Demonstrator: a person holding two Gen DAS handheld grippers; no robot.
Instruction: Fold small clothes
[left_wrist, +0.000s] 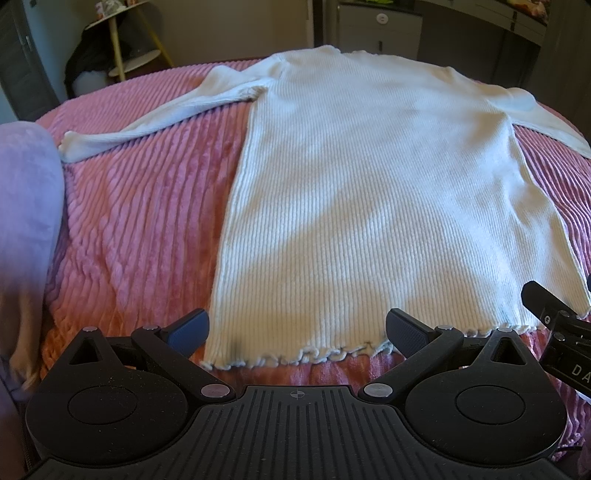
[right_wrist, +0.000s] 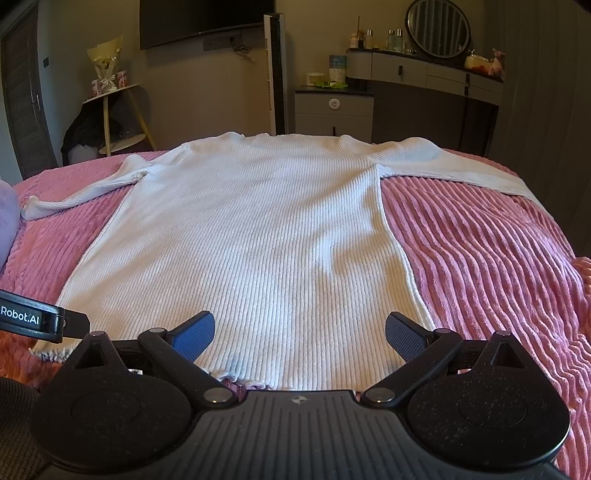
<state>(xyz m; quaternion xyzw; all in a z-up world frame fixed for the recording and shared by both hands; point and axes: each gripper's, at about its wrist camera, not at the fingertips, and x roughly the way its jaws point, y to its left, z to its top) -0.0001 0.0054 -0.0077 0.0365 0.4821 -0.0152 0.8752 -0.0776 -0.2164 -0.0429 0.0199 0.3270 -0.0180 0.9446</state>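
White ribbed long-sleeved sweater (left_wrist: 362, 206) lies flat and spread out on a pink corded bedspread (left_wrist: 140, 221), its frilled hem (left_wrist: 295, 356) nearest both cameras and its neckline farthest. Left gripper (left_wrist: 297, 330), at the near edge of the left wrist view, has its blue-padded fingers (left_wrist: 188, 330) spread wide and holding nothing; they are poised just above the hem, bracketing the garment's near left corner. Right gripper (right_wrist: 299, 332) likewise stands spread and empty, low over the hem toward the garment's right side seam (right_wrist: 402, 258); each tool's black housing intrudes at the edge of the other's view. Mid-field: the body of the sweater shows a shallow wrinkle (right_wrist: 328, 258) right of centre. One sleeve (left_wrist: 147, 125) extends outward to the left, its cuff lying just beside a lilac cushion (left_wrist: 26, 221); the other sleeve (right_wrist: 454, 166) runs off toward the right edge of the bed. Far field: a small round side table with yellow legs (right_wrist: 118, 110), a wall-mounted television (right_wrist: 207, 18), a slim tower fan (right_wrist: 275, 74), and a grey dressing table (right_wrist: 424, 74) bearing an oval mirror (right_wrist: 437, 27).
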